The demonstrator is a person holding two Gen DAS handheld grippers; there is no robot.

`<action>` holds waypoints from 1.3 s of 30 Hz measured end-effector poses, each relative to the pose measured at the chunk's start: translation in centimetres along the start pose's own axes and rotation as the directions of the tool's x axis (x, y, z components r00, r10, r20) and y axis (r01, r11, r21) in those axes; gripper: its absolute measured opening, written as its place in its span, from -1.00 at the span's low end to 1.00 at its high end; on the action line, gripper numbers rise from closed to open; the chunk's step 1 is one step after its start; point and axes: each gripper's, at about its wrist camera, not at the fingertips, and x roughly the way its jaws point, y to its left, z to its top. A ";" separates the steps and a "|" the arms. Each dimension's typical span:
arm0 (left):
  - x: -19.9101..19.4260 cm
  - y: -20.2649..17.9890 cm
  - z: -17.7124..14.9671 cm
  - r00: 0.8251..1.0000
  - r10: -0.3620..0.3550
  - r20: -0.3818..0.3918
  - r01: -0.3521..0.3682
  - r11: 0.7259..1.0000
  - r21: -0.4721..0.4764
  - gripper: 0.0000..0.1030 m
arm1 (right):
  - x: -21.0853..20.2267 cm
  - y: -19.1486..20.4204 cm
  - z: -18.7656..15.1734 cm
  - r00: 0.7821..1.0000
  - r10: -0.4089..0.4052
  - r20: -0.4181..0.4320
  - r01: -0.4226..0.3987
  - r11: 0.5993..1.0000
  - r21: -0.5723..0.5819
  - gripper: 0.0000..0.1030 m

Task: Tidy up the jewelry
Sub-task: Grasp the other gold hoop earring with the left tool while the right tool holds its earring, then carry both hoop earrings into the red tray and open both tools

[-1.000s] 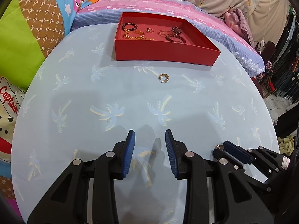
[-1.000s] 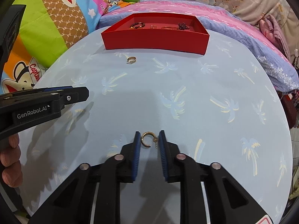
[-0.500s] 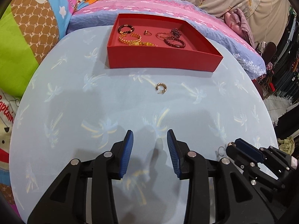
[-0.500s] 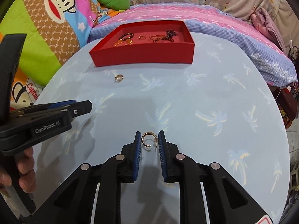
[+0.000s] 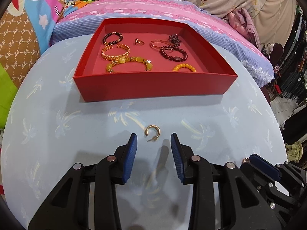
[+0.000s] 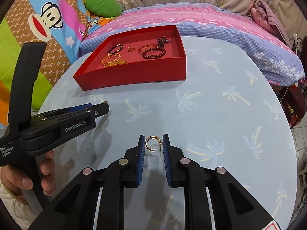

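Working over the desk (image 5: 57,134), red box (image 5: 153,86) at its far side, I have my left fingers (image 5: 132,147) apart but closing around a loose hoop (image 5: 152,132) lying flat just before the box, not yet touching it. My right fingers (image 6: 141,149) are clamped on the other hoop (image 6: 150,143). Both look light, stiff and slippery; I'd pinch across the thick curve, not the thin post.

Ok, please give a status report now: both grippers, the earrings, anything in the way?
Right gripper shut on one earring. Left gripper closing, second earring just ahead, untouched. Red box beyond, path clear.
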 end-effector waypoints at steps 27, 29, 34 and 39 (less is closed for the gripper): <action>-3.5 -0.8 1.9 0.998 -0.036 0.059 0.035 0.999 0.020 -0.69 | -1.1 1.4 3.7 0.997 0.033 0.071 -0.031 0.999 -0.023 -0.66; -4.2 -0.9 2.6 0.996 -0.033 0.077 0.031 0.999 0.025 -0.69 | -1.6 1.7 4.7 0.995 0.035 0.095 -0.032 0.999 -0.032 -0.66; -5.1 -0.9 4.9 0.993 -0.034 0.117 0.031 0.999 0.027 -0.69 | -2.3 2.4 7.8 0.987 0.033 0.157 -0.024 0.998 -0.061 -0.66; -4.7 -0.9 7.8 0.989 -0.025 0.148 0.020 0.999 0.036 -0.69 | -1.6 2.9 10.9 0.981 0.026 0.193 -0.010 0.997 -0.083 -0.66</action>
